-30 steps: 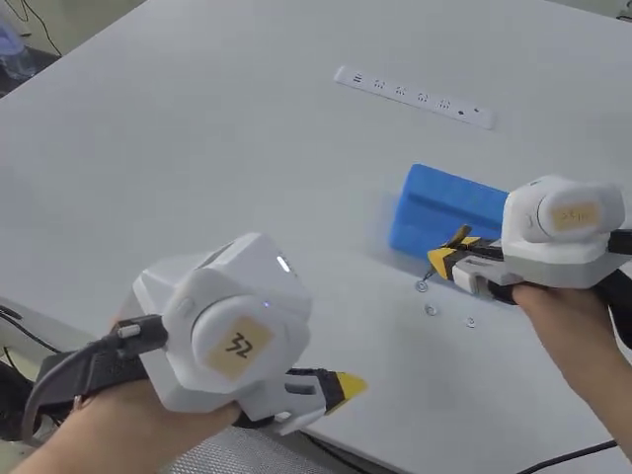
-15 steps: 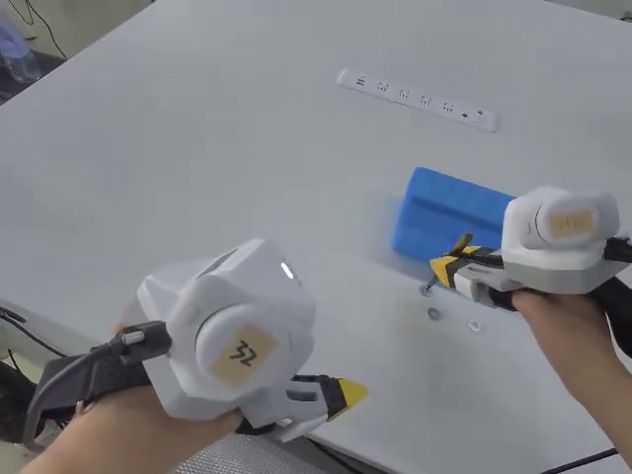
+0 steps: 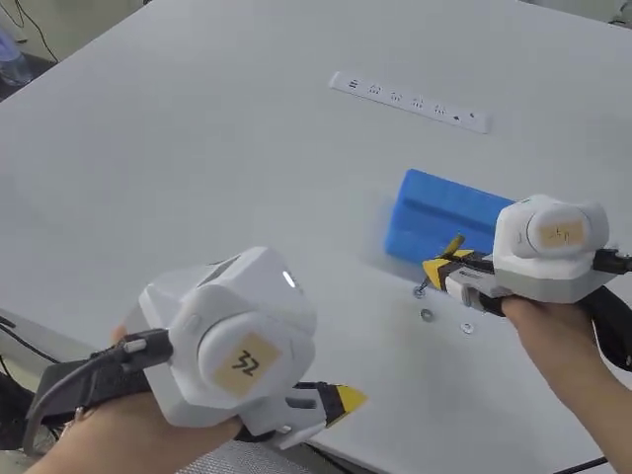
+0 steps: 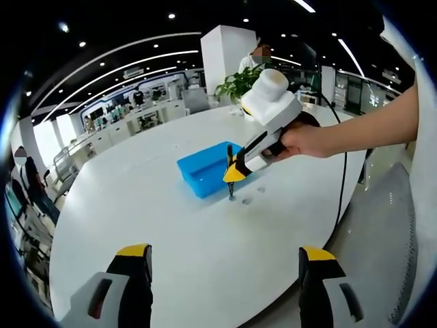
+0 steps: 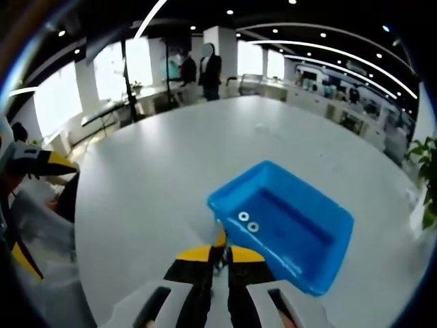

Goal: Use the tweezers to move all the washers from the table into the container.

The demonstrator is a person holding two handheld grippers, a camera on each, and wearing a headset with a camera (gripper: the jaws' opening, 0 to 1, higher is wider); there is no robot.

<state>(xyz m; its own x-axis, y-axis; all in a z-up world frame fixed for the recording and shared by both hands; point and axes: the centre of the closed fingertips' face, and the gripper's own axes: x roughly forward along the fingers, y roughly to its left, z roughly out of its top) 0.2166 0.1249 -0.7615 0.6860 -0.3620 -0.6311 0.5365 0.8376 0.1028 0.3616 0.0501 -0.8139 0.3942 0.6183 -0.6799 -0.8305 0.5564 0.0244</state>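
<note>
Tweezers (image 4: 229,156) in right hand-held gripper (image 3: 434,268) still at same washer (image 3: 420,292)

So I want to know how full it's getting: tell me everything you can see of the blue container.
The blue container is a shallow, open, rectangular tray, plastic by its look, with a raised rim. It sits flat on the white table, with nothing gripping it. Two washers lie side by side on its floor near one corner; the rest of the floor is bare. The tweezers, held in the right gripper, point down at the table just beside it.
</note>
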